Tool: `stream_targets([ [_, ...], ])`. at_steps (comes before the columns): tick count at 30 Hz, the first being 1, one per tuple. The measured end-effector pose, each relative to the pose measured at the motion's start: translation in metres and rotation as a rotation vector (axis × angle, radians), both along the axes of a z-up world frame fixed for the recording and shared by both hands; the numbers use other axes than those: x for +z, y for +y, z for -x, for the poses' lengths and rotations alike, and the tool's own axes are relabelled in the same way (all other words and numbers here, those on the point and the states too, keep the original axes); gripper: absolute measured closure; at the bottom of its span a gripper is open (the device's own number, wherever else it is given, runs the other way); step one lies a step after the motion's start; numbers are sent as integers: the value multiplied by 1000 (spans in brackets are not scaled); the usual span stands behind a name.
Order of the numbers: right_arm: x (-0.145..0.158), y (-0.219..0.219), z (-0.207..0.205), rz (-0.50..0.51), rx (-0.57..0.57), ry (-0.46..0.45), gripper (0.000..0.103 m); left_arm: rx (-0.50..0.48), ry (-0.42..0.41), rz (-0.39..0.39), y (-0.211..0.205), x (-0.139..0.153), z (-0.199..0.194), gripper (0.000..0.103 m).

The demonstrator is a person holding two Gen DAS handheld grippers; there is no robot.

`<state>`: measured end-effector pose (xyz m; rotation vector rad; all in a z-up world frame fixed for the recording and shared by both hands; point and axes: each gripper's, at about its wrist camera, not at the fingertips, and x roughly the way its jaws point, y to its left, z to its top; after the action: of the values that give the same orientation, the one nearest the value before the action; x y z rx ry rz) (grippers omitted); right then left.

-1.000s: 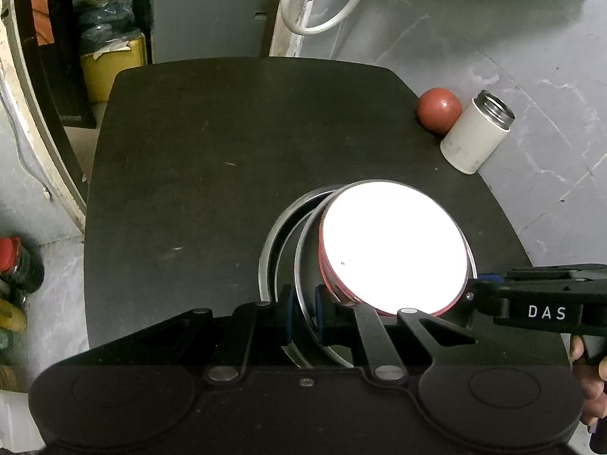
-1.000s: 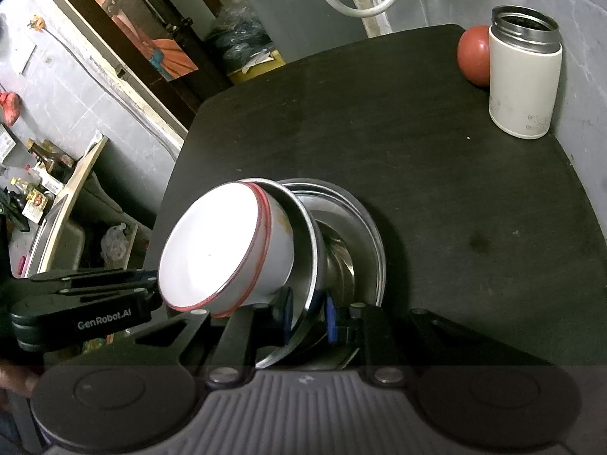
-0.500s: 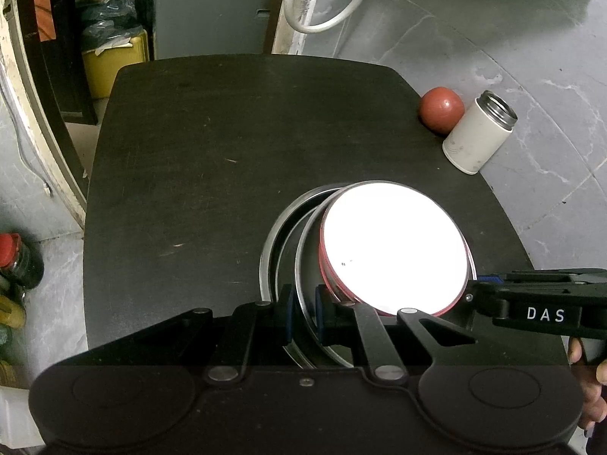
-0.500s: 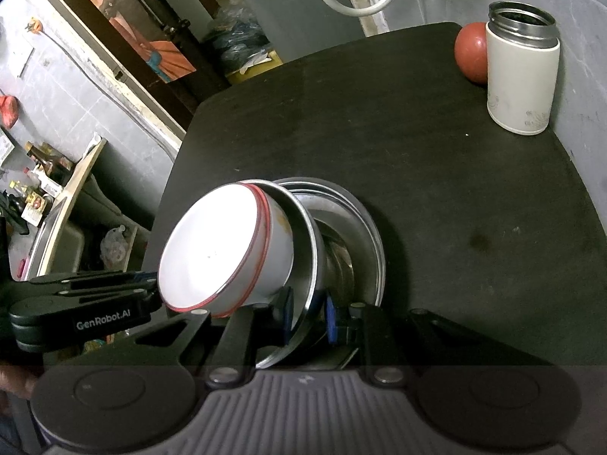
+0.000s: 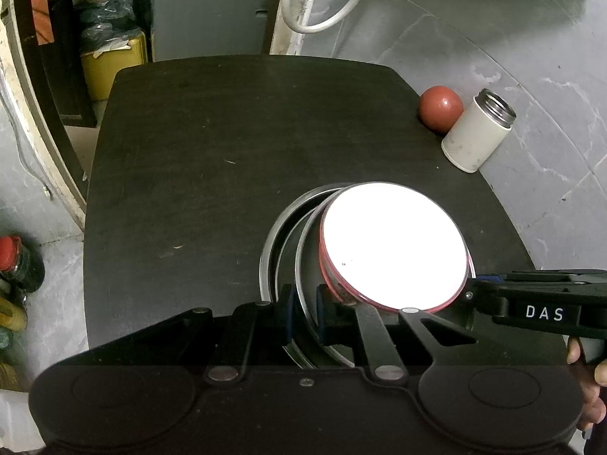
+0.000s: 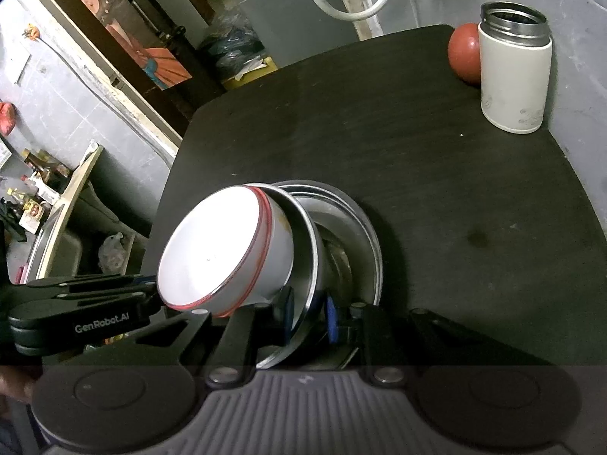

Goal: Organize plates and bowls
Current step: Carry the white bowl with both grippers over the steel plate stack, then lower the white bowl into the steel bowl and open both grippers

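Nothing has shifted: both grippers' fingers [image 5: 303, 313] [image 6: 309, 313] still pinch the steel plate [image 6: 303, 235] rim, table [image 5: 212, 159] beyond open.

At right of the frame, near the edge of a dark table [image 5: 212, 159], stands a white open-topped flask [image 5: 478, 130] just beside a red ball [image 5: 440, 107]; at upper left sits a yellow container [image 5: 114, 64].

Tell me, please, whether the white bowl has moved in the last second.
No. In the left wrist view the white bowl keeps its place against the red ball and the far edge of the table.
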<state>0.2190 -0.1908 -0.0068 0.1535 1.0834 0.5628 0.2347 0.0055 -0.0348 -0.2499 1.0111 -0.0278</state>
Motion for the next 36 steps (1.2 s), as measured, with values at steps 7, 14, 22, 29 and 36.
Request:
stream_targets([
  [7, 1, 3, 2, 18, -8, -12, 81, -2, -1, -4, -1, 1, 0, 90],
  [14, 2, 8, 5, 37, -10, -24, 80, -2, 1, -4, -1, 1, 0, 90],
  [22, 2, 9, 6, 57, -15, -33, 78, -4, 3, -10, -3, 1, 0, 87],
  [29, 4, 9, 8, 71, -16, -40, 77, -5, 6, -13, -4, 0, 1, 87],
  [36, 10, 6, 10, 99, -38, -76, 70, 0, 0, -32, -5, 0, 2, 77],
])
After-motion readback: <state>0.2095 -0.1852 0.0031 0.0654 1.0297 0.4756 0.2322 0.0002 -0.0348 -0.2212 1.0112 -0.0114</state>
